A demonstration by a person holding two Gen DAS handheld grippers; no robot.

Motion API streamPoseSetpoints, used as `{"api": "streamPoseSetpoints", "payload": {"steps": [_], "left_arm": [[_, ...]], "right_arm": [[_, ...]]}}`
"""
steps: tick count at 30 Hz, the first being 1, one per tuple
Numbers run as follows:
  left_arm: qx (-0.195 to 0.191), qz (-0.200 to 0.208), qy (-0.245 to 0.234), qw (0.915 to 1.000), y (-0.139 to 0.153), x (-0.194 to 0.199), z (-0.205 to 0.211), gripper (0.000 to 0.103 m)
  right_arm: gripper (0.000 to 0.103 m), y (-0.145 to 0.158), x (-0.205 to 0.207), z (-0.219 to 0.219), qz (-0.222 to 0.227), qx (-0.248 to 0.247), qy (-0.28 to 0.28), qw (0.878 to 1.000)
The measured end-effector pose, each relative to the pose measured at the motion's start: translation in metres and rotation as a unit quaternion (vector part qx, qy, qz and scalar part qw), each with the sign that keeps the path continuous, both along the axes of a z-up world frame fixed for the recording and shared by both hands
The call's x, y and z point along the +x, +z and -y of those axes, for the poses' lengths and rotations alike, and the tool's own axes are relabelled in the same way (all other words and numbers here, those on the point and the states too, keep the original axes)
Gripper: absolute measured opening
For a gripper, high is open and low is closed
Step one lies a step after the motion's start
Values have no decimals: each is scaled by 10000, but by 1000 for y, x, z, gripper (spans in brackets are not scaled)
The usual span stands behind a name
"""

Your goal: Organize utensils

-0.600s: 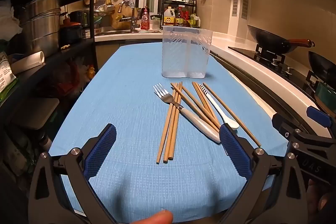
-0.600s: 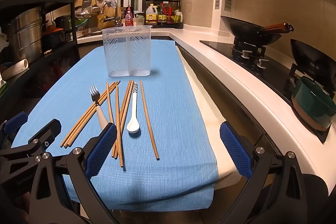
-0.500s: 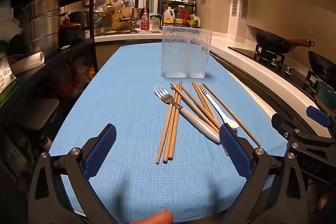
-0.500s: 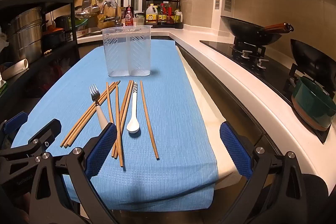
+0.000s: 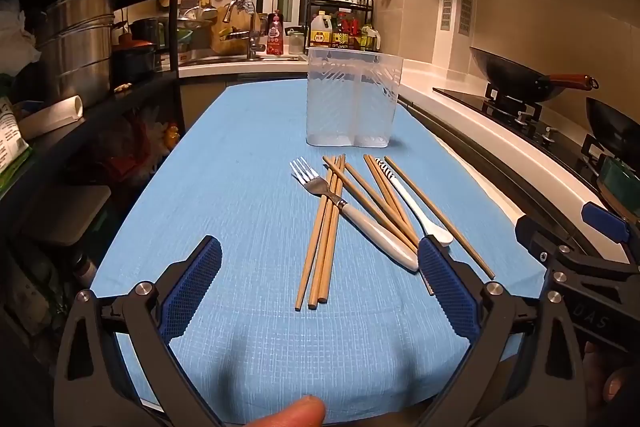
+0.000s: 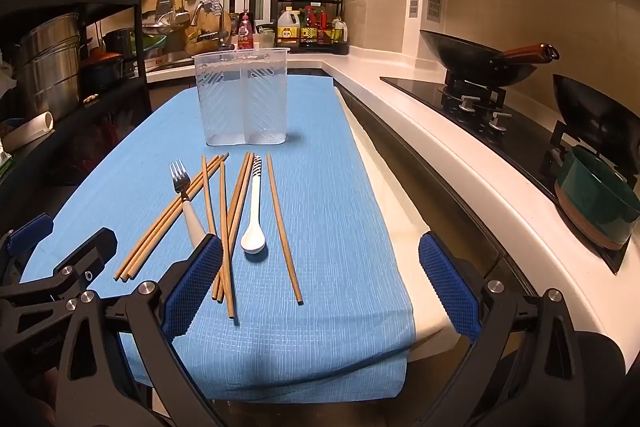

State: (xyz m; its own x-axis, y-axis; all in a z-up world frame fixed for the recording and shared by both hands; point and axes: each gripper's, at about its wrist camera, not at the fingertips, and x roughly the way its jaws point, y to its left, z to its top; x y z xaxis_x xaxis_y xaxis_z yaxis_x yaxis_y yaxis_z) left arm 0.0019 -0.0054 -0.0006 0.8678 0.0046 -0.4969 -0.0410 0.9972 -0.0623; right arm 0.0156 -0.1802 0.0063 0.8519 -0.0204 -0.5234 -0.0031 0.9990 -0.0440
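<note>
We find the task not yet begun as far as the pictures show. The clear plastic holder (image 5: 354, 101), a two-compartment container, stands upright toward the far end of the blue cloth (image 5: 248, 155) that covers the counter, and we can see nothing inside either compartment. All the utensils lie loose on the cloth between the holder and the near edge: a fork (image 5: 352, 213) with a white handle, crossing over a bundle of wooden chopsticks (image 5: 322, 247); further chopsticks fanned out beside it toward the stove side; and a white spoon (image 6: 253, 215) with a striped handle end, lying bowl toward the near edge. One single chopstick (image 6: 283, 229) lies apart, nearest the stove-side edge of the cloth. The left gripper (image 5: 320, 291) hangs over the near edge with its tongs spread wide and nothing between them; the right gripper (image 6: 320, 285) likewise stands wide apart and empty, just beside the near ends of the chopsticks. We judge that every piece remains to be lifted and stood in the holder, presumably sorted by kind between the two compartments. The crossed fork and chopsticks may shift together when either is picked.
</note>
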Motion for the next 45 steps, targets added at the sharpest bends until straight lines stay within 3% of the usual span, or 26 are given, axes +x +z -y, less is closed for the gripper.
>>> {"api": "streamPoseSetpoints", "payload": {"steps": [13, 45], "left_arm": [[-179, -151, 53, 9997, -4, 3, -11, 92], [-148, 4, -65, 9999, 0, 0, -5, 87]], "right_arm": [[96, 0, 0, 1, -16, 8, 6, 10000], [97, -2, -1, 1, -9, -6, 13, 10000]]}}
